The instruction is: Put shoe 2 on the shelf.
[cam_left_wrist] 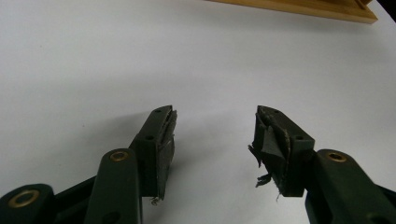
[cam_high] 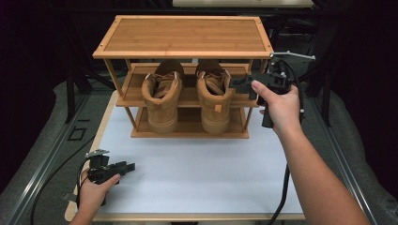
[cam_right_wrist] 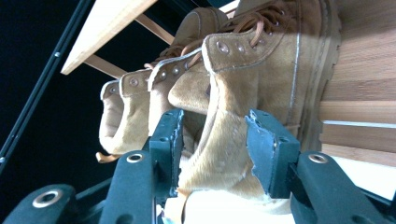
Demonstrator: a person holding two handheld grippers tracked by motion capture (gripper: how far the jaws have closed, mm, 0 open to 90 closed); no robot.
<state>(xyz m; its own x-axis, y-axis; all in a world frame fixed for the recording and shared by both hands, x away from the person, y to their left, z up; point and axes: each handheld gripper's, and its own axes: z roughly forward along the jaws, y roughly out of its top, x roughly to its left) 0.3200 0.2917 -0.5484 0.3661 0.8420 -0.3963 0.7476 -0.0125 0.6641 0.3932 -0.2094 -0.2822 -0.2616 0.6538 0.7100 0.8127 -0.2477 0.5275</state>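
Up close from the right gripper view, right gripper (cam_right_wrist: pixel 212 140) jaws apart around the heel of the right boot (cam_right_wrist: pixel 243 93) on the rack (cam_high: pixel 183 40), high view adds left gripper (cam_high: pixel 124 166) low on the table (cam_high: pixel 202 164), jaws apart, holding nothing

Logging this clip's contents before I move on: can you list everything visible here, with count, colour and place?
Shoe rack: one, light wood, three tiers, far side of the table.
Boots: two, tan suede, heels toward the person, on the middle shelf.
Table: one, white top with wood edge.
Left gripper: one, black, open, low over the near left of the table.
Right gripper: one, black, jaws on either side of the right boot's heel collar.
Hands: two, each holding a gripper.
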